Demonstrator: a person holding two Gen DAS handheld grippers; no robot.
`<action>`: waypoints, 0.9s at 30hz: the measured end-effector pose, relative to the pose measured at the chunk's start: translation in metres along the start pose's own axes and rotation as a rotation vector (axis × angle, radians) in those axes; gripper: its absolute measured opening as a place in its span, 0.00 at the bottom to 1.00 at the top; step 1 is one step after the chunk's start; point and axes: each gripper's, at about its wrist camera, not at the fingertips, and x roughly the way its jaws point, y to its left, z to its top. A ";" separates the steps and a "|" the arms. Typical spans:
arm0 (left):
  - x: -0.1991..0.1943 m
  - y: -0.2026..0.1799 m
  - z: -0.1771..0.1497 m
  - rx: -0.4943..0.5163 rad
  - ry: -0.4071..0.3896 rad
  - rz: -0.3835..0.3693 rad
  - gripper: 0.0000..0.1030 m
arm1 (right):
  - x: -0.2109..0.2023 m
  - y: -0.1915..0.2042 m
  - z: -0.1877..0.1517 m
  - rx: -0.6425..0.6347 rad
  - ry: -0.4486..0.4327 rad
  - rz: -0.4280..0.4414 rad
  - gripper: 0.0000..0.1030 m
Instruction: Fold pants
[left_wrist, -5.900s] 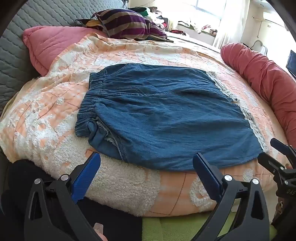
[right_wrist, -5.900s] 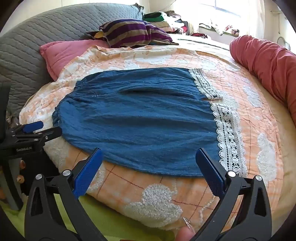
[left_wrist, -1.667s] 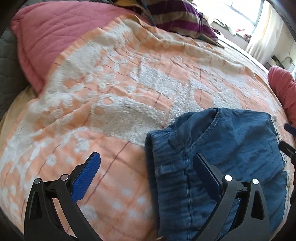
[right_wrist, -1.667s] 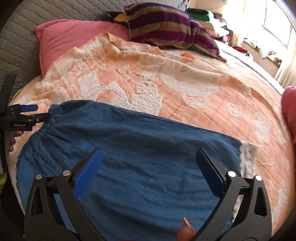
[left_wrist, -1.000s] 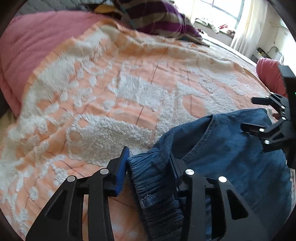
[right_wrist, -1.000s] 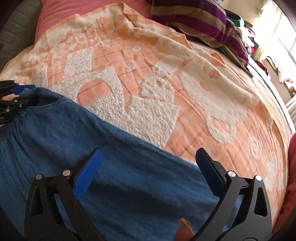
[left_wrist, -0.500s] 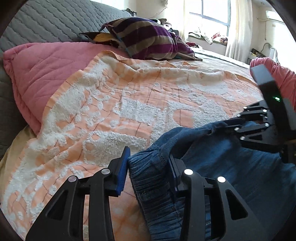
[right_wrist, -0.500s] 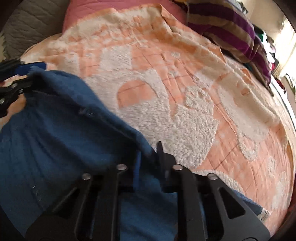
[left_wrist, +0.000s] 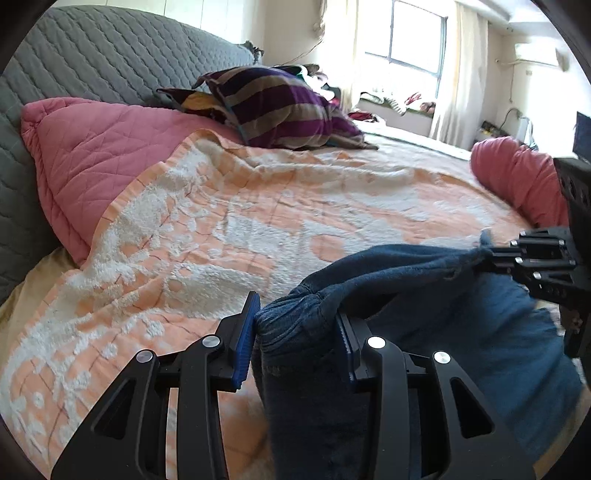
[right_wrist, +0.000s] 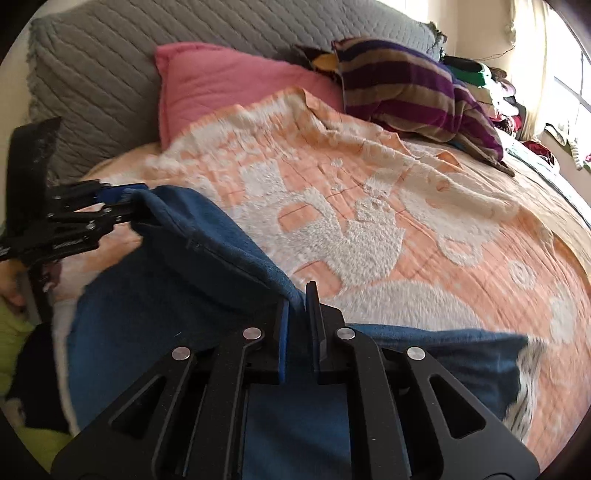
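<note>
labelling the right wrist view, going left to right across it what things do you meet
left gripper → pants → right gripper → striped pillow

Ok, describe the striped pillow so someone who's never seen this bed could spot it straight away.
Start at the grey quilted headboard at the far end of the bed. In front of it lies a pink quilted pillow, and beside that, toward the window, the striped pillow. It is the only one with purple and tan bands; its neighbours are plain.
</note>
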 end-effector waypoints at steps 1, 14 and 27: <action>-0.004 -0.001 -0.002 0.004 -0.001 -0.005 0.35 | -0.007 0.004 -0.005 0.000 -0.007 0.004 0.04; -0.055 -0.011 -0.053 0.062 0.092 -0.051 0.35 | -0.062 0.083 -0.076 -0.013 0.041 0.132 0.03; -0.058 0.002 -0.090 0.031 0.262 -0.048 0.41 | -0.050 0.128 -0.123 -0.026 0.153 0.205 0.04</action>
